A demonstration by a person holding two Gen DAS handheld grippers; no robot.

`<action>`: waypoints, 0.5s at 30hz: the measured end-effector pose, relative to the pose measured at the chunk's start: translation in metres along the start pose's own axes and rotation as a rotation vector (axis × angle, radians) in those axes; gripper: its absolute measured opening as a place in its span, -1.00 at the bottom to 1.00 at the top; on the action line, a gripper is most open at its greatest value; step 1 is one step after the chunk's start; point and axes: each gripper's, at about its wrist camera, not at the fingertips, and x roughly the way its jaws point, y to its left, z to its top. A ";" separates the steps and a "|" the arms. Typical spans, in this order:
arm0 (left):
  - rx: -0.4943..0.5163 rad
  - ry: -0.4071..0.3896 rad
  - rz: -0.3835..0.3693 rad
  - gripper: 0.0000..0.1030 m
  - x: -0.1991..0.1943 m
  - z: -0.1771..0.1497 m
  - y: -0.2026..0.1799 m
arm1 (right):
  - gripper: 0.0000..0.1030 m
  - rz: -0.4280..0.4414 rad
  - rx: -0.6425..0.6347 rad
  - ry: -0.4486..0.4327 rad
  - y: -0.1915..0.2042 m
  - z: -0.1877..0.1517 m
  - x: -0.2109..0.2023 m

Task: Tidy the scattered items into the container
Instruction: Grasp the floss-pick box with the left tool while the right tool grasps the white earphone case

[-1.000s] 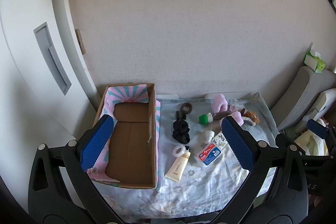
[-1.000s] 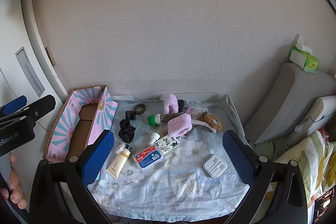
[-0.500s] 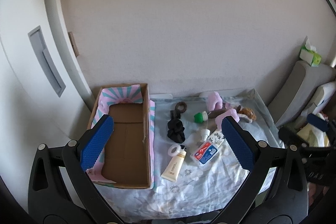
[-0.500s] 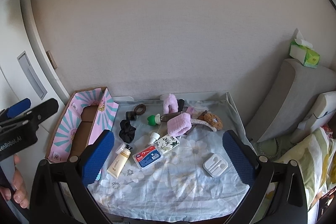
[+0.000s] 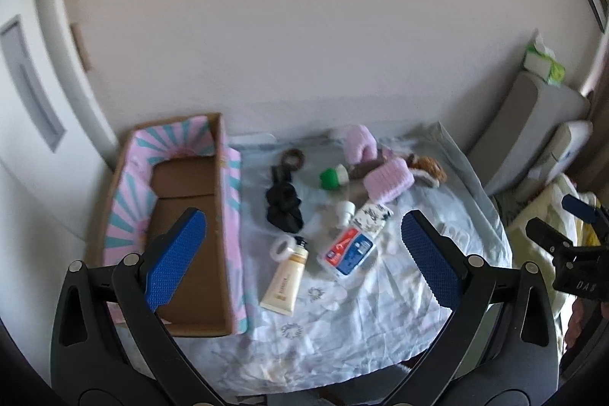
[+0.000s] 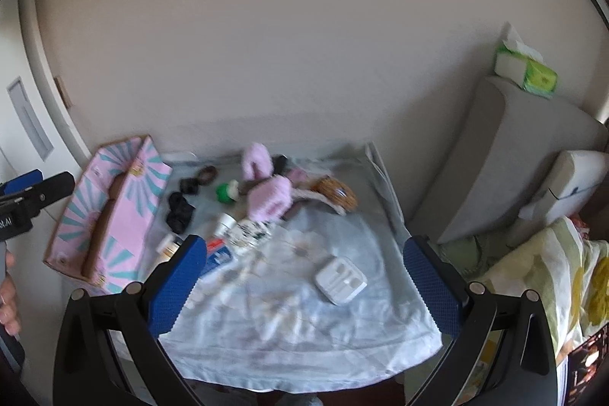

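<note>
Pale floral cloth (image 6: 304, 322) covers the table to its edges. Cardboard box (image 5: 186, 253) sits at the cloth's left edge, nothing inside. Beside it lie a black scrunchie (image 5: 283, 206), cream tube (image 5: 285, 282) and white case (image 6: 340, 279), apart. Left gripper (image 5: 300, 261) and right gripper (image 6: 304, 282) hover spread wide, holding nothing.

Open pink-striped cardboard box (image 5: 179, 215) left, toiletries and plush scattered beside it

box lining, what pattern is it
The box is lined with pink and teal sunburst stripes; the left wrist view shows it best.
</note>
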 end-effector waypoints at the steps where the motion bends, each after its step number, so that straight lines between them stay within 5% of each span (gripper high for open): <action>1: 0.007 0.001 -0.015 0.99 0.004 -0.002 -0.002 | 0.99 -0.003 0.002 0.013 -0.004 -0.004 0.004; 6: 0.090 0.032 -0.092 0.99 0.041 -0.020 -0.025 | 0.99 -0.004 -0.019 0.067 -0.019 -0.020 0.027; 15: 0.253 0.111 -0.069 0.99 0.121 -0.042 -0.061 | 0.99 0.056 -0.090 0.168 -0.039 -0.043 0.094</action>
